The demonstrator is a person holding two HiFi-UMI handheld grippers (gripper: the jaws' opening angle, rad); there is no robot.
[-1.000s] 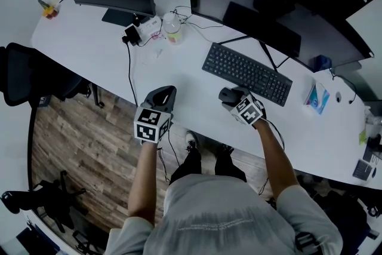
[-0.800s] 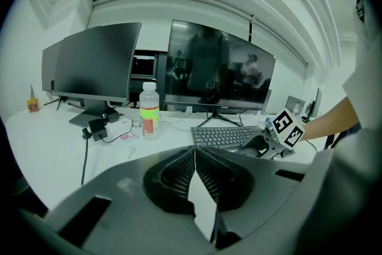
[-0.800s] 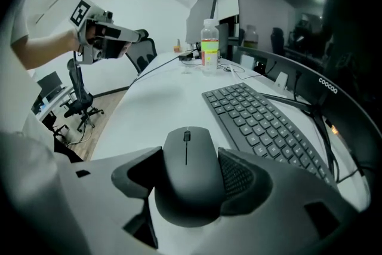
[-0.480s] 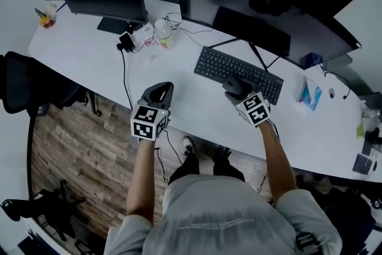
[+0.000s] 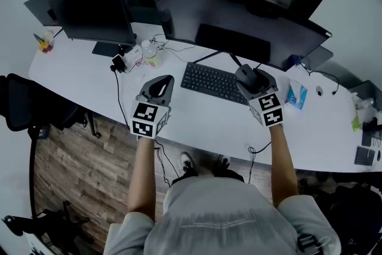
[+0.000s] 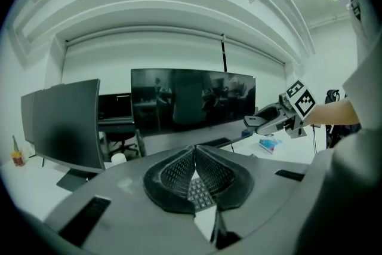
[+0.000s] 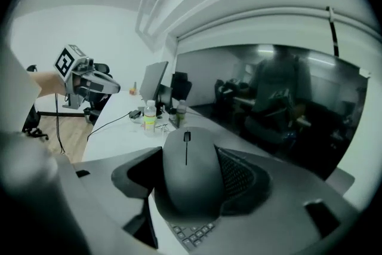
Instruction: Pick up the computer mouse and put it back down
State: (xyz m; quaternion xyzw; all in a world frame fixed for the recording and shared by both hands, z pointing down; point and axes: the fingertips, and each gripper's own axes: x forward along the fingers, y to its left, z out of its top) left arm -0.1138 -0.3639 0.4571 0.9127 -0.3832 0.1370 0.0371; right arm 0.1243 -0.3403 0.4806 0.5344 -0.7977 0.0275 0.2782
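Pinching the computer mouse point(image 7: 188, 176), right gripper point(image 5: 248, 77) hovers.

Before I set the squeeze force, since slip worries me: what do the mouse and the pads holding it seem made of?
Mouse: probably hard plastic, dark grey and matte; smooth shell with only a soft sheen and a moulded centre seam.
Pads: likely black rubber or soft plastic; fine grid ribbing, no gloss.

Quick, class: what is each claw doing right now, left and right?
Left claw: closed, holding nothing.
Right claw: closed on the computer mouse.
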